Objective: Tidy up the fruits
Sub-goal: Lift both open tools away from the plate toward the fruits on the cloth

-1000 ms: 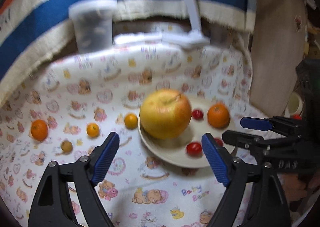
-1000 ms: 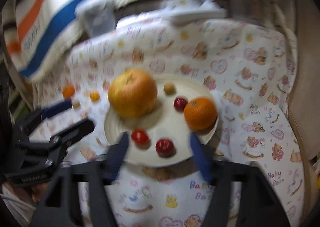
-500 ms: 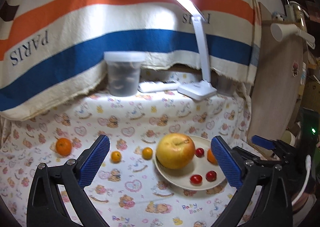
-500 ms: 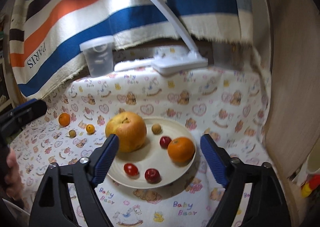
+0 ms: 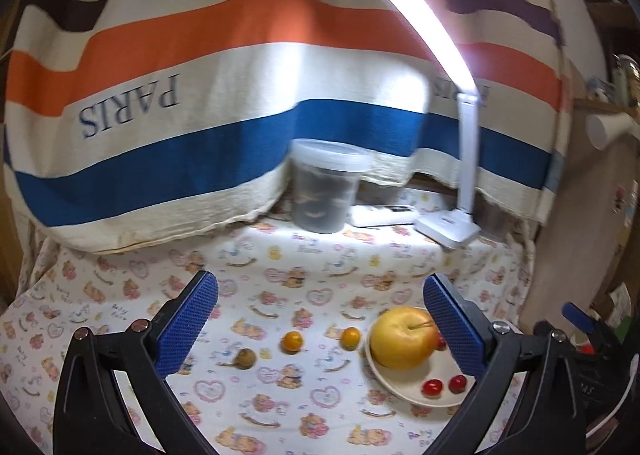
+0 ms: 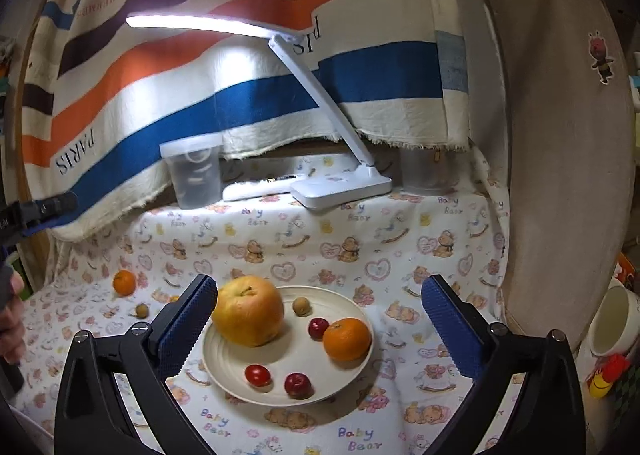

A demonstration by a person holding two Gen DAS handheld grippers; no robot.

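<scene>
Both claws hang above the cloth, jaws wide apart and empty. The right claw (image 6: 320, 329) looks down on the plate (image 6: 344, 383) of fruit between its fingers. The left claw (image 5: 320, 325) has the plate (image 5: 404, 391) by its right finger, two small oranges (image 5: 292, 341) between the fingers.

A home: baby-bear print tablecloth (image 6: 400, 255), striped "PARIS" blanket (image 5: 200, 115) as backdrop, white desk lamp (image 6: 344, 187)

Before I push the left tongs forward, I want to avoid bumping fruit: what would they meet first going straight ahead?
Probably the printed cloth, well short of the lidded plastic tub. The left tongs are open and empty; the small oranges lie below that line, though depth is unclear.
</scene>
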